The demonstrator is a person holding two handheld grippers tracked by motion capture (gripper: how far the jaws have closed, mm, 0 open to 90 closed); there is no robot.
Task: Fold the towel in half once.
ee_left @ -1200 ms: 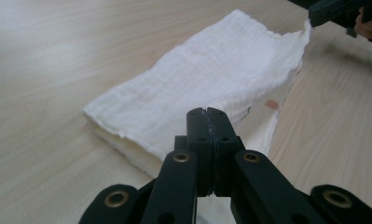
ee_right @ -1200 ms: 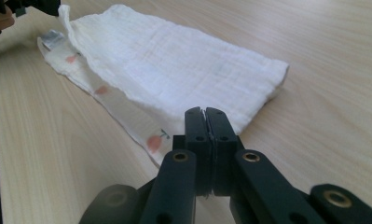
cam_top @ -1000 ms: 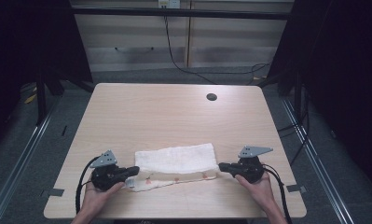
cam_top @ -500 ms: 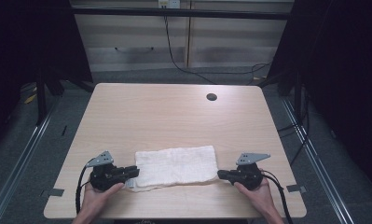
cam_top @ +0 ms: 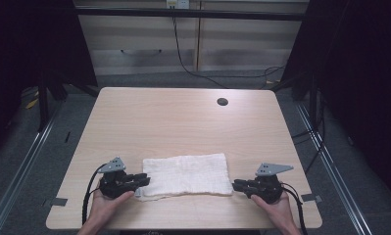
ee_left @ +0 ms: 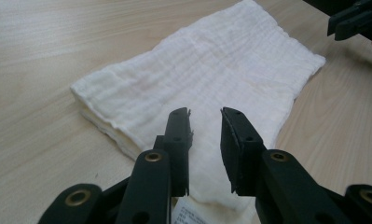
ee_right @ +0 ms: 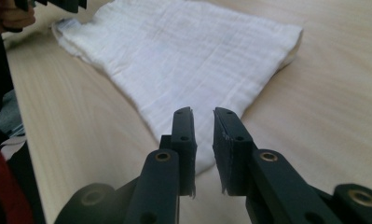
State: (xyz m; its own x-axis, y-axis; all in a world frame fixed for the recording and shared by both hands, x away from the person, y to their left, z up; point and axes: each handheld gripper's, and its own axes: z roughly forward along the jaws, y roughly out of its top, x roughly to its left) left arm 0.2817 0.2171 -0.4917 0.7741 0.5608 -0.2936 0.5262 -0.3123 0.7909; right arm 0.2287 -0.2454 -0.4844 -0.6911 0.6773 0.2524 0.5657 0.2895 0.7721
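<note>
High view: the folded cloth [cam_top: 188, 174] lies flat near the surface's [cam_top: 183, 122] front edge, left tongs [cam_top: 140, 181] and right tongs [cam_top: 238, 185] at its ends. This looks like the release after a fold; next, probably back off.

Left gripper view: the left tongs have just been opening, a narrow gap over the cloth's corner, nothing pinched.

Right gripper view: likewise just parted, empty.

Cloth [ee_left: 207, 70]: off-white woven fabric, matt, crinkled gauze-like texture, folded in layers, paper-like label at its lower edge. Surface [cam_top: 183, 122]: pale wood-grain laminate, smooth, slight sheen. Left claw [ee_left: 206, 140] and right claw [ee_right: 203, 140]: black matt plastic, brass-coloured metal rivets. Grey matt plate atop each, lower corners of the high view.
</note>
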